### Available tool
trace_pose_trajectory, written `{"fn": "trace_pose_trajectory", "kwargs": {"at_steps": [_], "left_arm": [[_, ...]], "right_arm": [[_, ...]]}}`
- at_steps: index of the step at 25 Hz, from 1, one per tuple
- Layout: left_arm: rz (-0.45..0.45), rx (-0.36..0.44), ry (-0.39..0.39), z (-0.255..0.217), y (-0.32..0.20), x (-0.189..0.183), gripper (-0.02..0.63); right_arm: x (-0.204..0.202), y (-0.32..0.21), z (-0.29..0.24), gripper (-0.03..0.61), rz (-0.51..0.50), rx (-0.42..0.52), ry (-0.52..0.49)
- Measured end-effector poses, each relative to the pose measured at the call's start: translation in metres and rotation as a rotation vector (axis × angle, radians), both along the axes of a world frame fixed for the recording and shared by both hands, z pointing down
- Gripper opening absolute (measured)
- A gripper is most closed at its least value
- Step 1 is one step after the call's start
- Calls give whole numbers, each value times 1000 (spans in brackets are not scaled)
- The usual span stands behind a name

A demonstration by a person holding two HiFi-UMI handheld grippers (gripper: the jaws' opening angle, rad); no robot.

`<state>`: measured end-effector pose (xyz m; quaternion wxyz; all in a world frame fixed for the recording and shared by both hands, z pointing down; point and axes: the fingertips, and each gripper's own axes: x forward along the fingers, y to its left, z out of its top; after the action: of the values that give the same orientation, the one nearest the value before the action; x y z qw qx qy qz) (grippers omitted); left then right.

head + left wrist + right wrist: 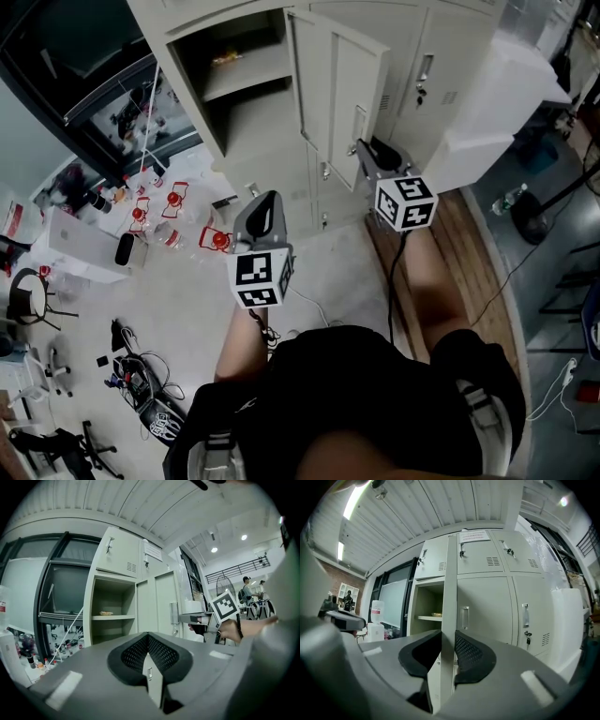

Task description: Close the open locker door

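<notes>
Beige locker door edge sits clamped in right gripper; swing it left & far, smoothly. Left gripper clenched, empty.

A pale grey smooth floor has a brown wooden plank strip along its right; a cream metal locker bank stands beside a large dark-framed window; a ribbed white ceiling carries a long bright strip light; a red brick wall shows beyond.
</notes>
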<state>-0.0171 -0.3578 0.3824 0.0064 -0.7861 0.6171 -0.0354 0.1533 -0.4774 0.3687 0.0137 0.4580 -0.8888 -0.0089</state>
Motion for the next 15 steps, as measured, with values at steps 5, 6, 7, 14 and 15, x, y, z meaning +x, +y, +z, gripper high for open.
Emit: {"fn": "trace_pose_trajectory", "kwargs": {"at_steps": [5, 6, 7, 14, 15], "left_arm": [[0, 6, 2, 1, 5, -7, 0], [0, 6, 4, 1, 5, -9, 0], [-1, 3, 4, 1, 6, -10, 0], [-2, -5, 13, 5, 11, -19, 0], [-4, -13, 12, 6, 12, -21, 0]], "right_arm": [[-17, 11, 0, 98, -20, -4, -8], [-20, 12, 0, 98, -27, -5, -8], [-24, 14, -1, 100, -36, -7, -7], [-50, 28, 0, 107, -82, -9, 0], [-55, 30, 0, 109, -88, -9, 2]]}}
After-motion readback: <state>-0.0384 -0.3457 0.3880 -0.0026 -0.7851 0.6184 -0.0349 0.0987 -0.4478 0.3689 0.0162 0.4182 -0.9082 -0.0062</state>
